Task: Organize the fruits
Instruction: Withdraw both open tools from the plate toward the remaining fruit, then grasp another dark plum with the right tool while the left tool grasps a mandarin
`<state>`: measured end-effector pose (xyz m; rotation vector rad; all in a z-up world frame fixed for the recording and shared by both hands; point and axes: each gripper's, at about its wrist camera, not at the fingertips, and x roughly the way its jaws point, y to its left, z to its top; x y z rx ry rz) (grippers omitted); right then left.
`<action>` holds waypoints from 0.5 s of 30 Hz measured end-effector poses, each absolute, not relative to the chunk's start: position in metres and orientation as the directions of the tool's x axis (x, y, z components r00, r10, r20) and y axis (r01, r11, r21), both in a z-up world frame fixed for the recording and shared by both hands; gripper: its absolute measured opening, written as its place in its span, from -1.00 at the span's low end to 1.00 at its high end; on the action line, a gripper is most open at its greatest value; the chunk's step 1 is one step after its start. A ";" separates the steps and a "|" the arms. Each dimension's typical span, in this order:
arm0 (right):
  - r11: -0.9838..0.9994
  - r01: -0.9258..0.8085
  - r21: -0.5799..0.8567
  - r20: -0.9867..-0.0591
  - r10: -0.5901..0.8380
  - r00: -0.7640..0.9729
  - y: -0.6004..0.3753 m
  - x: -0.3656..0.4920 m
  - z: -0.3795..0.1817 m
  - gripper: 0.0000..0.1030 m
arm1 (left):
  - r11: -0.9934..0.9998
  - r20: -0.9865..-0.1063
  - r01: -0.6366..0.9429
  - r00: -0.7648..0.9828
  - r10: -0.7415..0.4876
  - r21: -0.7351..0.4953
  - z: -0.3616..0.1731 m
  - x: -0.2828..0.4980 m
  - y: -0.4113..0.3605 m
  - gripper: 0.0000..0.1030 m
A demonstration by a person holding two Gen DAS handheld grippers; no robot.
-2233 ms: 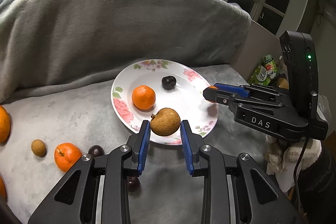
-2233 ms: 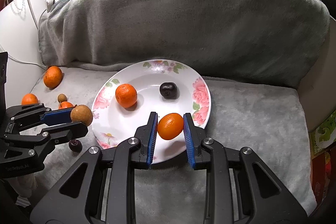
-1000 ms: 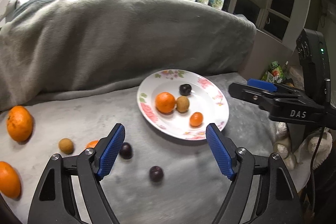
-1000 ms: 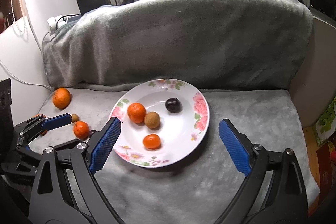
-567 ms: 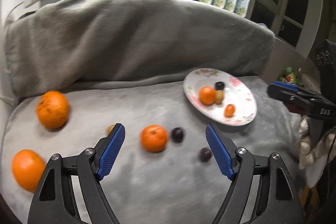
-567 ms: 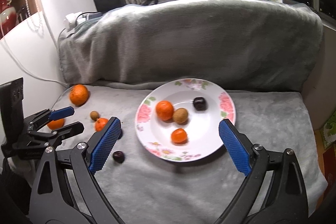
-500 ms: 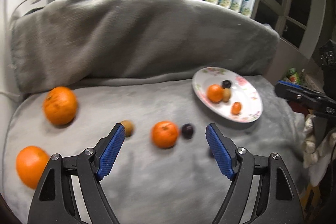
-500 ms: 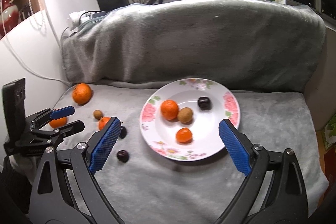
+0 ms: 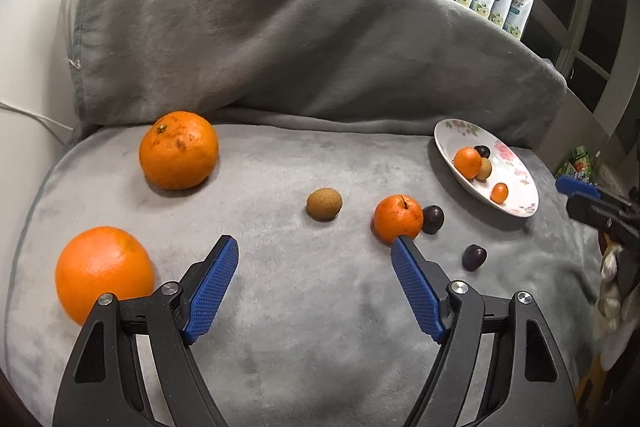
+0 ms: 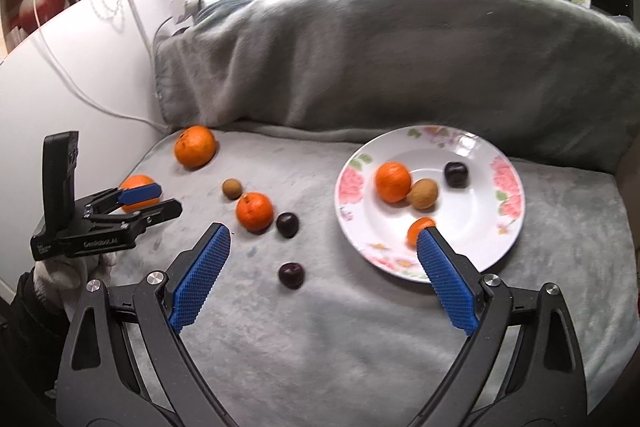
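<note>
Both claws are spread wide and hold nothing. The left claw (image 9: 314, 247) hangs over bare grey blanket (image 9: 320, 327) at lower centre; just past its right tip sits a small orange (image 9: 398, 218) touching a dark plum (image 9: 433, 219). The right claw (image 10: 322, 237) frames another plum (image 10: 291, 275). Farther back, the flowered plate (image 10: 508, 223) at right holds four fruits, and two big oranges (image 9: 179, 149) lie at left.

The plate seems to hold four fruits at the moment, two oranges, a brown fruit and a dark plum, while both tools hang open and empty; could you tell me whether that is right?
Nearly. The plate holds four fruits, but only one is an orange; the second orange-coloured fruit is a much smaller kumquat. The right wrist view shows it, with the brown fruit and plum.
</note>
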<state>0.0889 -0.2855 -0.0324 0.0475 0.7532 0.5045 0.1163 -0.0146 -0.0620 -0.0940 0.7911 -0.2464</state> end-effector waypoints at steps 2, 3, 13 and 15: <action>0.875 -0.430 0.222 -0.647 0.462 0.606 -0.281 0.086 -0.036 0.87 | 0.965 -0.692 0.190 0.673 -0.262 -0.180 -0.062 0.116 -0.016 0.43; 0.873 -0.434 0.221 -0.651 0.463 0.601 -0.279 0.085 -0.039 0.87 | 0.963 -0.692 0.196 0.669 -0.271 -0.187 -0.063 0.117 -0.017 0.37; 0.853 -0.485 0.190 -0.707 0.462 0.535 -0.250 0.077 -0.066 0.68 | 0.932 -0.707 0.279 0.610 -0.357 -0.230 -0.074 0.129 -0.053 0.14; 0.851 -0.491 0.185 -0.719 0.458 0.523 -0.245 0.078 -0.072 0.64 | 0.928 -0.712 0.288 0.598 -0.369 -0.238 -0.077 0.133 -0.060 0.11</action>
